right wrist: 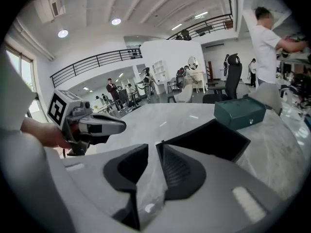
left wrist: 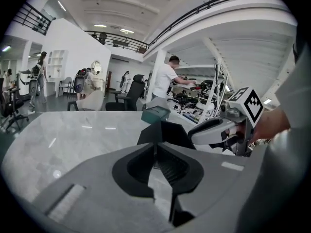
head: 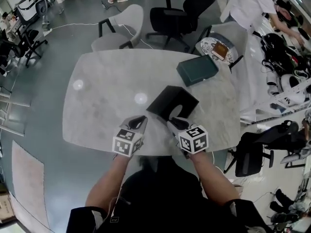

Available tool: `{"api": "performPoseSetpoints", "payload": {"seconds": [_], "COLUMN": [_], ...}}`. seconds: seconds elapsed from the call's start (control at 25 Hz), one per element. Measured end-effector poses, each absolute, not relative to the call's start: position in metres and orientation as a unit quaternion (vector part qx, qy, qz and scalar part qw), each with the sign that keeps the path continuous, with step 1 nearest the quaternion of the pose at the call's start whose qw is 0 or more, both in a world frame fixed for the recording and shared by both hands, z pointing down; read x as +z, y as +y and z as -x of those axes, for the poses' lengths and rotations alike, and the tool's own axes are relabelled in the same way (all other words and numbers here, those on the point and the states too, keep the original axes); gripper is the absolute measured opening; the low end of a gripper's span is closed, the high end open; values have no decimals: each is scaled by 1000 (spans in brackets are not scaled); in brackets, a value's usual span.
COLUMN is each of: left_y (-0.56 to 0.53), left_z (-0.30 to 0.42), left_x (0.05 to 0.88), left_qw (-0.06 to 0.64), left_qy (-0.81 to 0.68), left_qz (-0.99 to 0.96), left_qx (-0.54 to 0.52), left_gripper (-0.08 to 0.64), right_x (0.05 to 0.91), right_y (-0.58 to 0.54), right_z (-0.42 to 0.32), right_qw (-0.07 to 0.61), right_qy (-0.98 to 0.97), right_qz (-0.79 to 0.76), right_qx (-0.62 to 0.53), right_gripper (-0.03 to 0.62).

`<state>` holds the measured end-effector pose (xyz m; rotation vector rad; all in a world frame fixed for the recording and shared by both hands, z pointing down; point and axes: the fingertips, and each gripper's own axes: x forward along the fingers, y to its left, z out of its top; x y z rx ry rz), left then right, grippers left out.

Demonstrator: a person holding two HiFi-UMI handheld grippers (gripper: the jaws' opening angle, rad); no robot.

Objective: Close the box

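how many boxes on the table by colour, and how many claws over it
black box: 1
green box: 1
claws: 2, the left claw and the right claw
total: 4

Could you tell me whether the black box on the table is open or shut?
Open: the black box shows its hollow inside, uncovered; the green case lies apart.
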<state>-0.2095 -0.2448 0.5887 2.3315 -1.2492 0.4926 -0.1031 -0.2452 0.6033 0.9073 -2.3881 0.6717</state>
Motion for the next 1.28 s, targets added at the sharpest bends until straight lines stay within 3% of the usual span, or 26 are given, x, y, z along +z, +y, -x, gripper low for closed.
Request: {"api": "performPoseSetpoints", "payload": {"seconds": [0.24, 0.36, 0.52, 1.28], "left_y": [-262, -270, -279, -314], "left_z": [195, 193, 190, 196], "left_x": [620, 635, 657, 714], "left_qw": [228, 216, 198, 208], "left_qy": [-420, -413, -403, -420], "left_qz": [-854, -856, -854, -824], "left_qx": [204, 225, 261, 318], "left_gripper": [29, 120, 148, 196], "right_x": [625, 633, 643, 661], "right_y": [-250, -248, -244, -244], "right_z": [98, 93, 93, 97], "right_qw": [267, 276, 288, 297], "right_qy": [-872, -868, -864, -845], "right_qz": [-324, -323, -317, -333], "right_qx": [253, 258, 266, 294], "right_gripper": [103, 103, 103, 101]}}
